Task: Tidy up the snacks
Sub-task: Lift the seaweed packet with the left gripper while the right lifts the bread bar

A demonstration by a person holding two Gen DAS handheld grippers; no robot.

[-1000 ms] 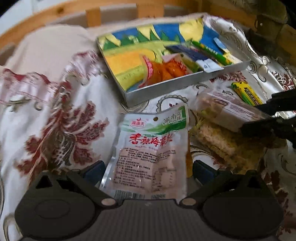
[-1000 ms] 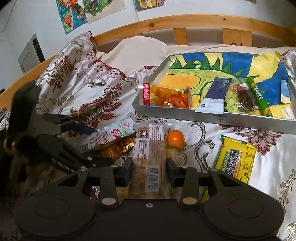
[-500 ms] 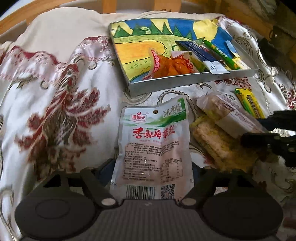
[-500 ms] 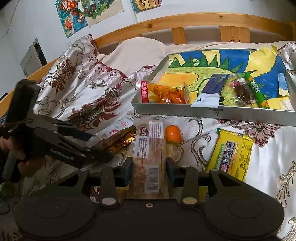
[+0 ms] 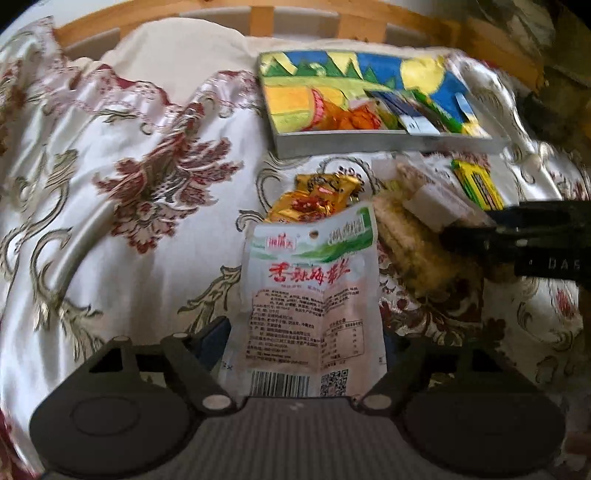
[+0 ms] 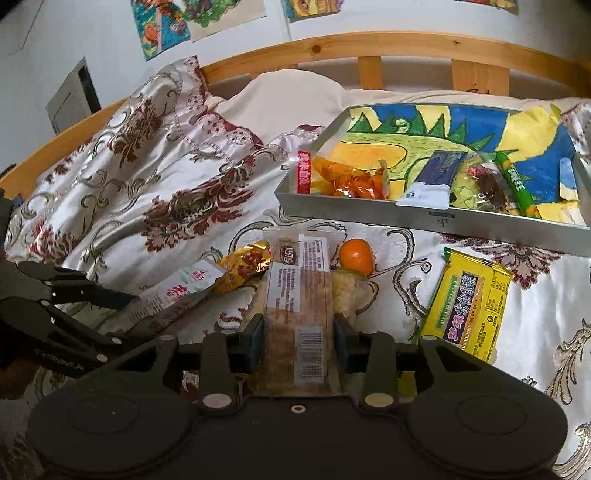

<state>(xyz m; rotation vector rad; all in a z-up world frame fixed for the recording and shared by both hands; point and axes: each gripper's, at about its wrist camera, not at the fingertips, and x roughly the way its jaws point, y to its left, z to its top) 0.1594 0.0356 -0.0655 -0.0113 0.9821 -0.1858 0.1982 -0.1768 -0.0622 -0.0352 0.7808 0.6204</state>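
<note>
Wooden bed rail point(image 6: 388, 44), postered wall point(image 6: 92, 33)

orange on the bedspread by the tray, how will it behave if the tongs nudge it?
The orange is round, so it would probably roll. The bedspread is soft and creased, which likely stops it soon. The cracker pack in the right tongs and a clear pack touch it and may block it.

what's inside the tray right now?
The metal tray holds an orange snack bag, a dark blue packet, a clear pouch with something dark and a green stick pack. These cover part of the dinosaur drawing lining it.
</note>
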